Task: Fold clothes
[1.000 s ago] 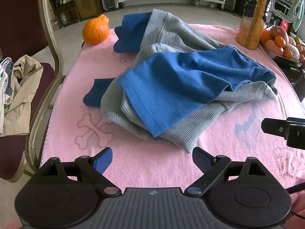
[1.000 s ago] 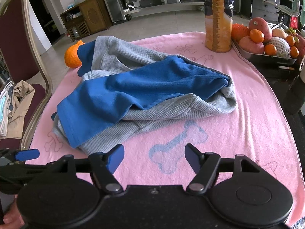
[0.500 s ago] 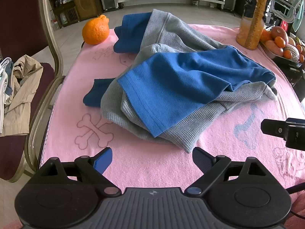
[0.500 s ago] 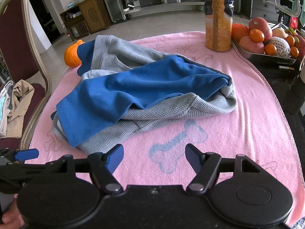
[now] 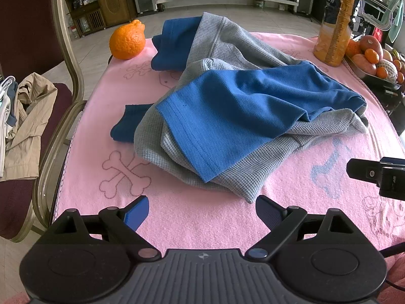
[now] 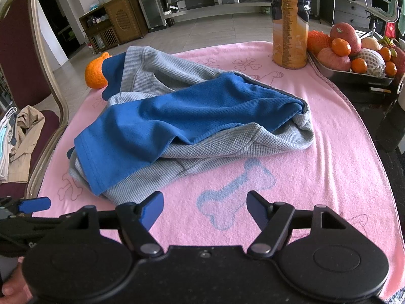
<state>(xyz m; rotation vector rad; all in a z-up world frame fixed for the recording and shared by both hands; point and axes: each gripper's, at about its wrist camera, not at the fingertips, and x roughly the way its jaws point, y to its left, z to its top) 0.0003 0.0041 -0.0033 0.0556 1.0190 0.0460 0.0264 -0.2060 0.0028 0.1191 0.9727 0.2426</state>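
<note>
A blue-and-grey garment lies crumpled in the middle of a pink towel that covers the table, its blue panel folded over on top and the grey waffle fabric spilling out beneath it. From the left-hand camera the heap sits at twelve o'clock, its nearest grey corner just short of the fingertips. The left gripper hovers low over the towel's near edge with its blue-padded fingers spread wide, nothing between them. The right gripper hangs the same way, jaws apart and empty, above a blue bone print on the towel, with the garment's hem at about eleven o'clock from it.

An orange rests at the far left corner of the towel, at roughly ten o'clock from the left gripper, just beside a blue sleeve of the garment. A tall orange canister stands upright at the towel's far right edge, around one o'clock from the right gripper. Next to it a metal tray of fruit sits off the towel on the dark tabletop. To the left a maroon chair with a gilt frame holds a rumpled beige cloth on its seat. A bit of a hand shows at the bottom left corner of the right-hand view.
</note>
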